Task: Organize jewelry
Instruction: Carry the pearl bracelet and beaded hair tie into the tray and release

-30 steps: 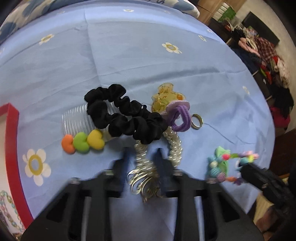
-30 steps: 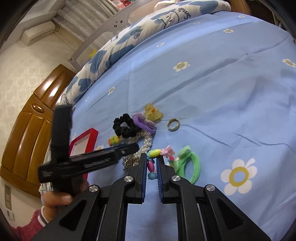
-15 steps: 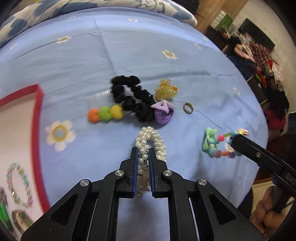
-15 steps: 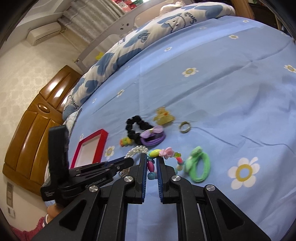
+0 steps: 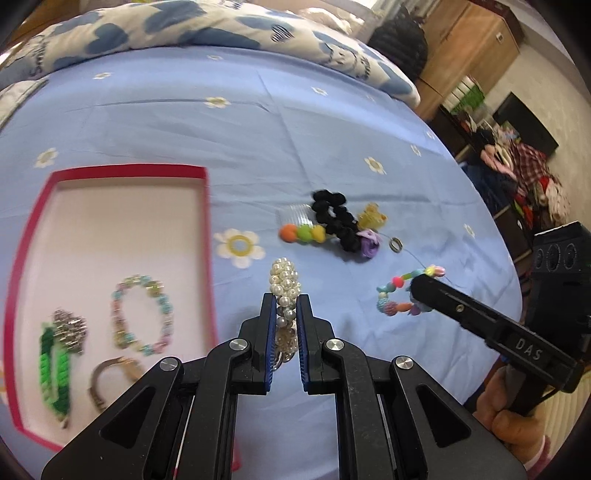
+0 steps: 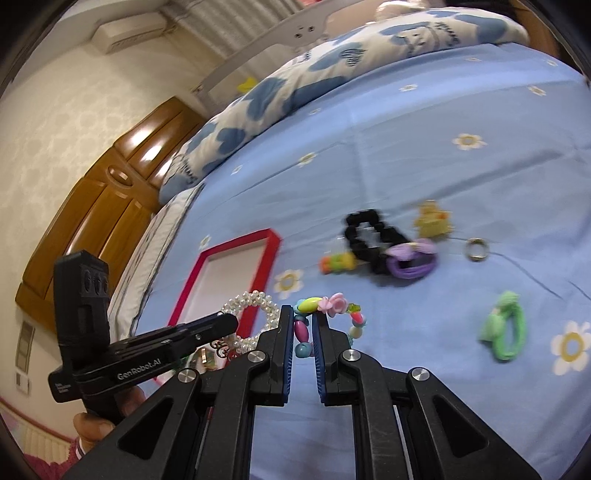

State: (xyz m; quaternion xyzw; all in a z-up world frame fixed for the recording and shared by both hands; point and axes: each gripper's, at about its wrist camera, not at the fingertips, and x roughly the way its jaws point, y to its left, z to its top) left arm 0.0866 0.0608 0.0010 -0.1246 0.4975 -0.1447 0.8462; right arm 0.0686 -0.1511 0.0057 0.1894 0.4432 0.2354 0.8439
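While both tongs are loaded, left tongs clamped on pearls, right tongs on beads, I carry toward the box; next, lower and release inside.

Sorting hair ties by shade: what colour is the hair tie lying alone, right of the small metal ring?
Light green hair tie, clearest in the right wrist view.

A light blue bedsheet printed with small white daisies covers the bed. At its far end lies a white duvet patterned with blue hearts. A brown wooden wardrobe stands against the wallpapered wall, an air conditioner mounted high above. Clothes are heaped beyond the bed.
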